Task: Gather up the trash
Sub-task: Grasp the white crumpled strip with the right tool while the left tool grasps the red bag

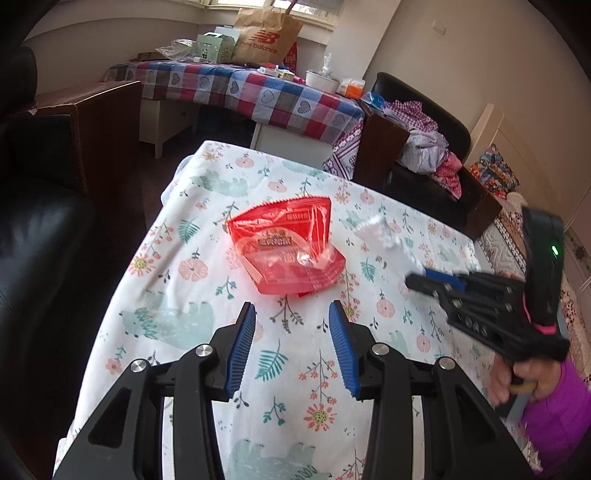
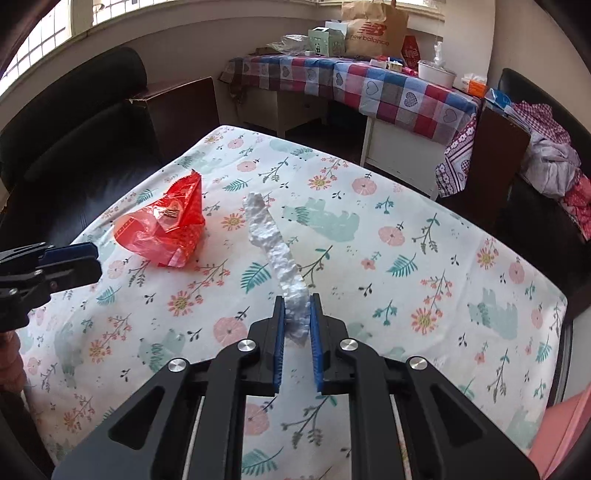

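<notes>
Pinching white foam strip (image 2: 275,247) in right gripper (image 2: 297,317), jaws narrow; left gripper (image 1: 291,325) gaping wide, facing red wrapper (image 1: 286,245) at twelve o'clock. Probably needing forward reach next.

Readable text: "new balance" with the NB logo, printed in red on the paper bag (image 1: 266,33) (image 2: 373,31) standing on the checked table (image 1: 258,96) (image 2: 406,92), far ahead of both tongs. Printing on the red wrapper (image 1: 286,245) (image 2: 166,229), just ahead of the left tongs (image 1: 291,310): present, not legible. White characters on a red sign (image 2: 412,48) right of the bag: not legible.
</notes>
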